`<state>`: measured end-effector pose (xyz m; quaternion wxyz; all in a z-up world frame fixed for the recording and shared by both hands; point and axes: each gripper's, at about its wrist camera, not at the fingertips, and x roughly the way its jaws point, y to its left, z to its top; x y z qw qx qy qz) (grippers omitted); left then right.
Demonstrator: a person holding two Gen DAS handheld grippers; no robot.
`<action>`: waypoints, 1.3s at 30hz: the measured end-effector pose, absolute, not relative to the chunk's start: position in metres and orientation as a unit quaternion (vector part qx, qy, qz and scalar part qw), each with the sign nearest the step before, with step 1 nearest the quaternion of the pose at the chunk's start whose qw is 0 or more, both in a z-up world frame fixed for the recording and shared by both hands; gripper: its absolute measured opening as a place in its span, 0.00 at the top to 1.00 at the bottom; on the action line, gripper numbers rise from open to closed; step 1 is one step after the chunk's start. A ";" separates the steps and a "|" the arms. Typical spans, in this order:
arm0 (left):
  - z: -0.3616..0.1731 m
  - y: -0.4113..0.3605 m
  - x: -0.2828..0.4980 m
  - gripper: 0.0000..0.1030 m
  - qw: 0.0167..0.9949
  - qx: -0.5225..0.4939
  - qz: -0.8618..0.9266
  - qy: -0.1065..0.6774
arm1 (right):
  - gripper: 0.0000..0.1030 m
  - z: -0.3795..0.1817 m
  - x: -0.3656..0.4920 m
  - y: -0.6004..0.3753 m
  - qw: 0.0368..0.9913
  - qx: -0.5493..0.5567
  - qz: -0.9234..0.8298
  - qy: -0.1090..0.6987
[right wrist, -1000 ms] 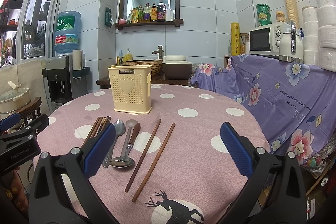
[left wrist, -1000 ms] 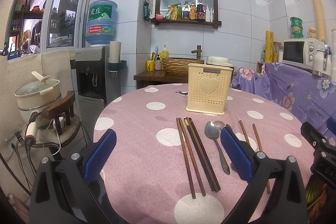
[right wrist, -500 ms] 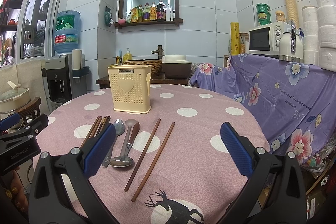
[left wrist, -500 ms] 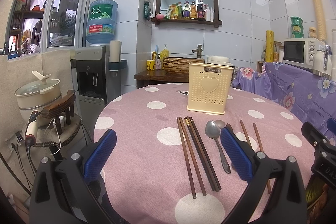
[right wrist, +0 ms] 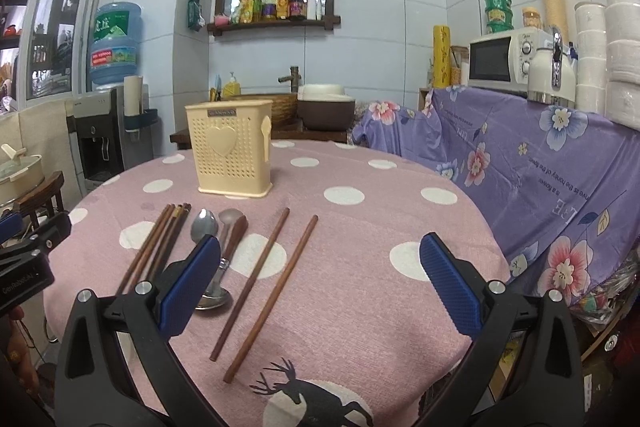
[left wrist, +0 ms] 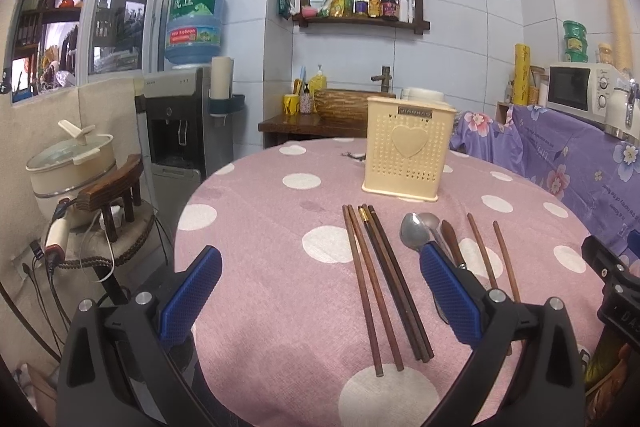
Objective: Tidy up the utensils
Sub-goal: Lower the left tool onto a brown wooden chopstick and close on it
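While the left gripper (left wrist: 320,291) gapes wide and empty at lower frame, the left wrist view shows four chopsticks (left wrist: 384,279) bunched at centre, spoons (left wrist: 414,237) right of them, a cream utensil holder (left wrist: 406,151) upright above. Right wrist view: right gripper (right wrist: 320,279) spread, nothing held; two loose chopsticks (right wrist: 266,271) lie between its fingers on the pink dotted tablecloth (right wrist: 360,307).

A round table (right wrist: 360,307) under a pink polka-dot cloth carries a cream utensil holder (right wrist: 230,147). Just in front of the holder lie bundled dark chopsticks (left wrist: 384,279), two spoons (right wrist: 212,227), and, right of those, two separate brown chopsticks (right wrist: 264,275).
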<state>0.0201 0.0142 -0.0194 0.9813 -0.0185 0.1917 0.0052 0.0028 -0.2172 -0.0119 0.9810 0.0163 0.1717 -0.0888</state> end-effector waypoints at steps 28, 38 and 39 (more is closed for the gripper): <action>-0.031 0.021 0.153 0.24 0.924 0.013 -0.024 0.382 | 0.49 -0.045 0.164 -0.243 0.900 0.093 -0.048 0.423; -0.045 0.011 0.175 0.49 0.904 0.004 -0.041 0.425 | 0.56 -0.052 0.193 -0.232 0.887 0.085 -0.068 0.448; -0.046 0.009 0.176 0.50 0.902 0.003 -0.044 0.429 | 0.57 -0.052 0.194 -0.230 0.888 0.078 -0.070 0.448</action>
